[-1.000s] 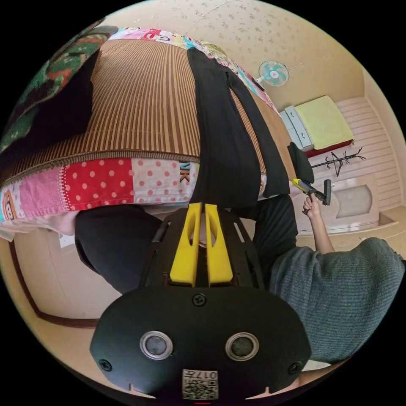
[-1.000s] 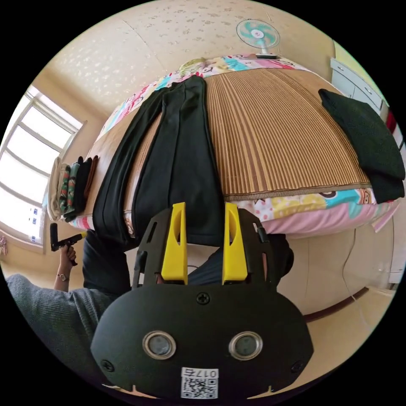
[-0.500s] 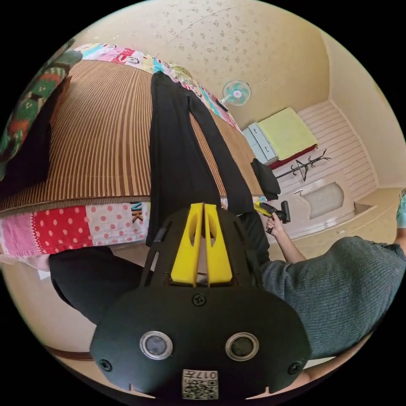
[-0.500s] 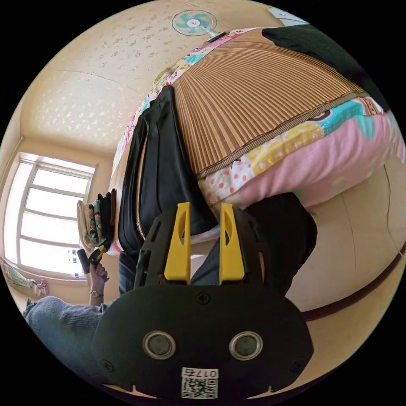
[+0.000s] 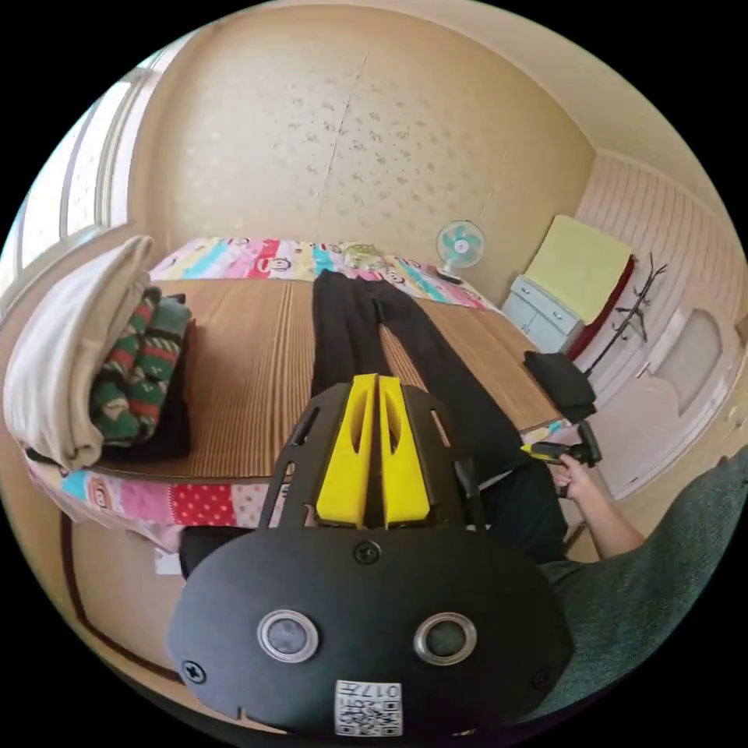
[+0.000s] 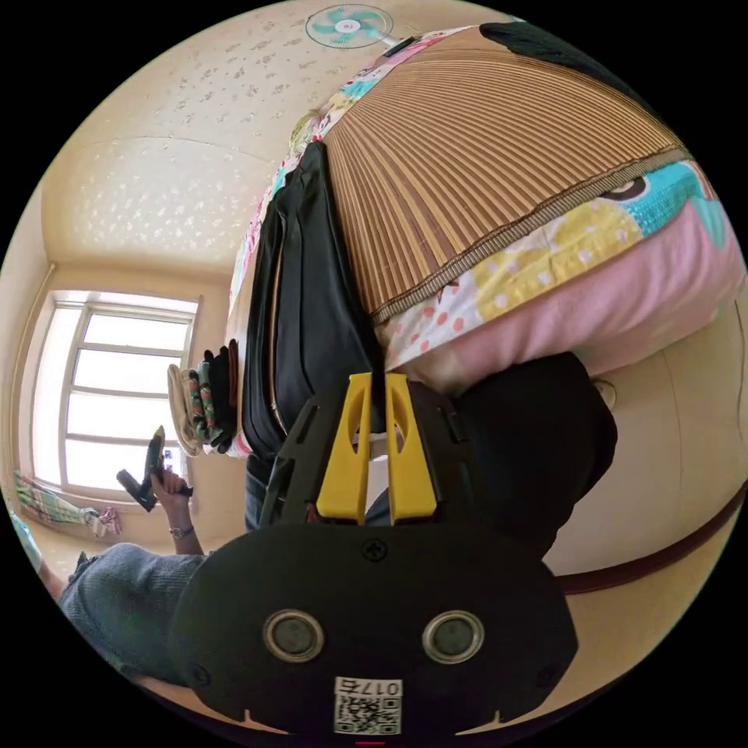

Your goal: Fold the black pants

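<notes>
Bed topped with brown striped bamboo mat (image 5: 249, 374): wide bare strip between the long black pants (image 5: 351, 343) laid down the middle and the stack of folded clothes, cream and green-patterned (image 5: 86, 366), at one edge. Narrower bare strip between the pants and a folded dark garment (image 5: 557, 378) at the opposite edge. Small teal fan (image 5: 460, 243) stands beyond the bed's far corner. Open floor beside the bed's near edge (image 6: 670, 436).
</notes>
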The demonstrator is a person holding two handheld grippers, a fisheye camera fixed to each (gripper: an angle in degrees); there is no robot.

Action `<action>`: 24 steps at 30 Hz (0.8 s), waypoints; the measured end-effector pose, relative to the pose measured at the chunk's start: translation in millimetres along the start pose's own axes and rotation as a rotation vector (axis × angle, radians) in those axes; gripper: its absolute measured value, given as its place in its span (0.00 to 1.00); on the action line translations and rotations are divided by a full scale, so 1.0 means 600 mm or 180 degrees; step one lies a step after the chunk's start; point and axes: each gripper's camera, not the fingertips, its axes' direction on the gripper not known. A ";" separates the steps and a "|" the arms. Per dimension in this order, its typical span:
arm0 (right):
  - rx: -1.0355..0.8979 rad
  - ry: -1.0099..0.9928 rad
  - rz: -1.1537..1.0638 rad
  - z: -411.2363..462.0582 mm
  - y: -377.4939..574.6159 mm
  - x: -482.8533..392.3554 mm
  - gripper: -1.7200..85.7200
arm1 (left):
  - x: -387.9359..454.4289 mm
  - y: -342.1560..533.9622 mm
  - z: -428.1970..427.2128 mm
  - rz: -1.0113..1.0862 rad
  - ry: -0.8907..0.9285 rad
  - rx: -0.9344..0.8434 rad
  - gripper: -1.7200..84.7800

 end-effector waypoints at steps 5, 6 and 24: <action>0.0554 -0.1560 -0.0727 -0.072 0.061 -0.002 0.05 | -0.069 0.062 0.028 -0.0334 0.1903 -0.0086 0.01; 0.0732 -0.1903 -0.0887 -0.083 0.074 0.000 0.05 | -0.066 0.066 0.028 -0.0300 0.1814 -0.0137 0.01; 0.0021 -0.0102 -0.0821 0.019 0.092 -0.101 0.23 | -0.047 0.097 -0.003 -0.0024 0.1699 -0.0026 0.01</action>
